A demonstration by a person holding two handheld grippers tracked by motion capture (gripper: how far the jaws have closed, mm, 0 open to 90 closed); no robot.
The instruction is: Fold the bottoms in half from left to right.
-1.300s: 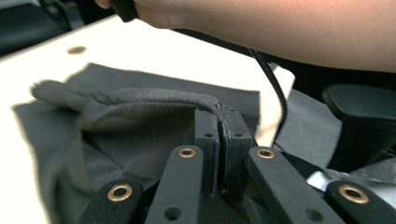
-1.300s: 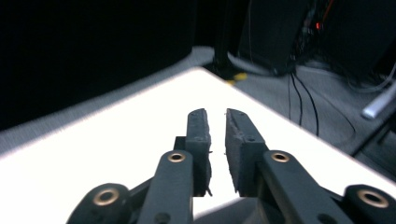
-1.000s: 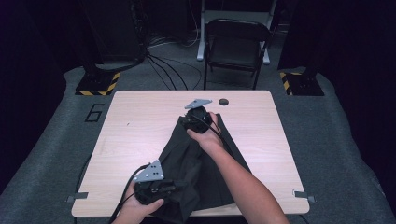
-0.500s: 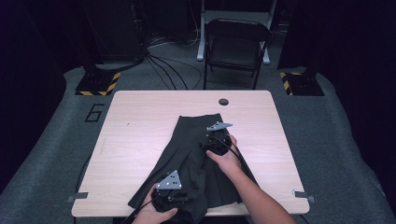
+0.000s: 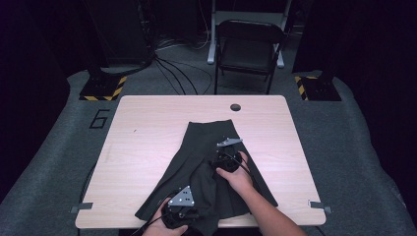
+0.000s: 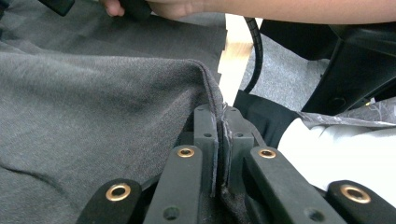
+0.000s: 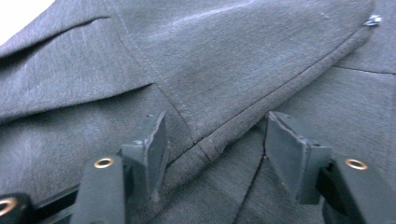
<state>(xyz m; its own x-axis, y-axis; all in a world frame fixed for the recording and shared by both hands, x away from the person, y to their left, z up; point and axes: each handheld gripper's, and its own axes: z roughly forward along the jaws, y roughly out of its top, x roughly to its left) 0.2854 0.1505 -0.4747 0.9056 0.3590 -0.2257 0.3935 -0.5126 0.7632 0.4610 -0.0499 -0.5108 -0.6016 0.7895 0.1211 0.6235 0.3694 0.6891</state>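
wooden table (image 5: 147, 128): dark skirt (image 5: 206, 147); our left gripper (image 6: 219, 116) clenches its near hem, right gripper (image 7: 215, 135) just released, fold laid.

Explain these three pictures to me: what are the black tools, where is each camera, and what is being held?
A person works at a wooden table with a hand-held gripper in each hand. One camera looks down from above; the other two ride on the grippers, looking along their black jaws. A dark grey garment, likely a skirt, lies spread on the table. The left gripper, near the table's front edge, is clamped on a fold of the cloth. The right gripper has just been opening; its jaws stand apart over a seam.
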